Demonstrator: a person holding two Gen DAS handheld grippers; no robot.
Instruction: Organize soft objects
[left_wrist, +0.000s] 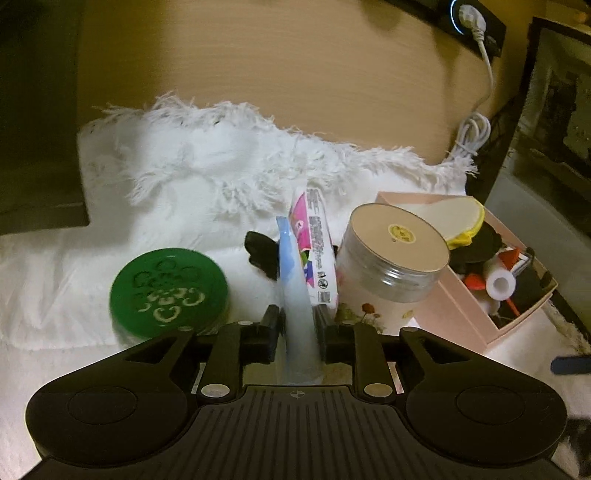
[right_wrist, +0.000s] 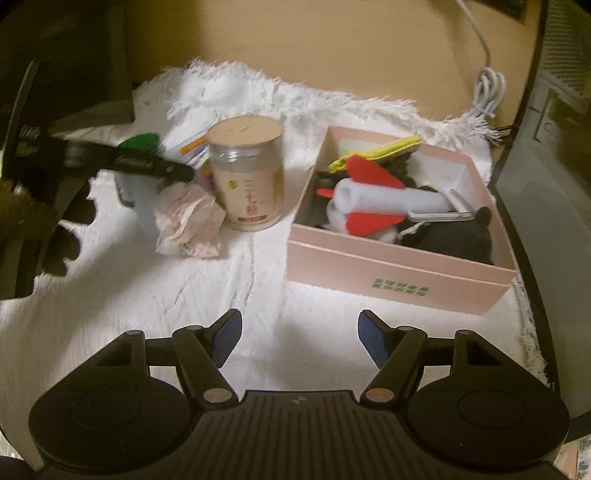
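Observation:
My left gripper (left_wrist: 298, 321) is shut on a pale blue soft packet (left_wrist: 295, 295) standing on edge between its fingers. A pink-and-white tissue pack (left_wrist: 314, 251) stands just behind it, with a black soft item (left_wrist: 260, 254) to its left. The pink box (right_wrist: 399, 273) holds several soft items: a white roll with red fins (right_wrist: 376, 199), yellow cloth (right_wrist: 373, 151) and black fabric (right_wrist: 450, 236). My right gripper (right_wrist: 297, 339) is open and empty above the white fur, in front of the box. A crumpled floral cloth (right_wrist: 188, 218) lies left of the jar.
A clear jar with a beige lid (left_wrist: 391, 258) stands between the packs and the box (left_wrist: 491, 314); it also shows in the right wrist view (right_wrist: 247, 177). A green-lidded container (left_wrist: 168, 291) sits left. White fluffy rug (left_wrist: 184, 184) covers the surface. A white cable (left_wrist: 472, 133) hangs behind.

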